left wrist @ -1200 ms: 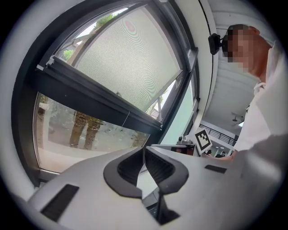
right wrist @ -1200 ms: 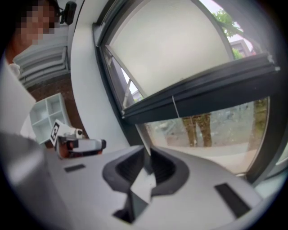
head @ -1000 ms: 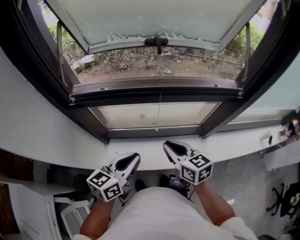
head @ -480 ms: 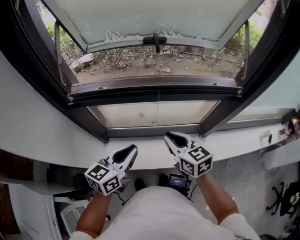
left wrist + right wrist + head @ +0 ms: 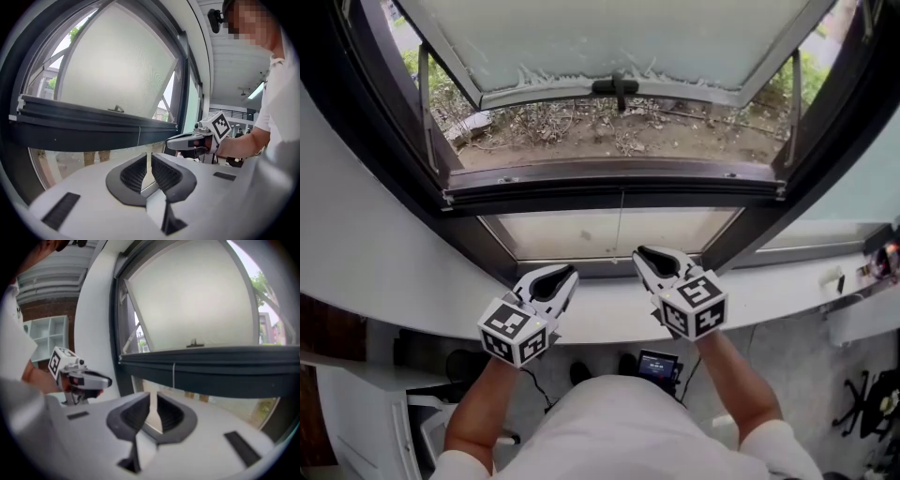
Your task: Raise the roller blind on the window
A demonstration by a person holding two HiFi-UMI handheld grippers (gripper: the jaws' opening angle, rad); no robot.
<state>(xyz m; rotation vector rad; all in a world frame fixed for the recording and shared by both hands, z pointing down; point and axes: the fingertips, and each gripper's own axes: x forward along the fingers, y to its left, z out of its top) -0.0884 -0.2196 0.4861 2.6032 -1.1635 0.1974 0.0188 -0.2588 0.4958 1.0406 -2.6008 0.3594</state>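
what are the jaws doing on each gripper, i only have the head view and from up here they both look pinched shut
Observer: In its own view the left gripper has its jaws a narrow slit apart, with nothing between them.
Operator: and the right one
Observer: Much the same. The right gripper shows a thin gap between its jaws, and nothing is in it.
Operator: so where's the cord from down there
Observer: In the right gripper view the thin cord hangs from the dark horizontal bar. It sits above the jaw tips, not between them.
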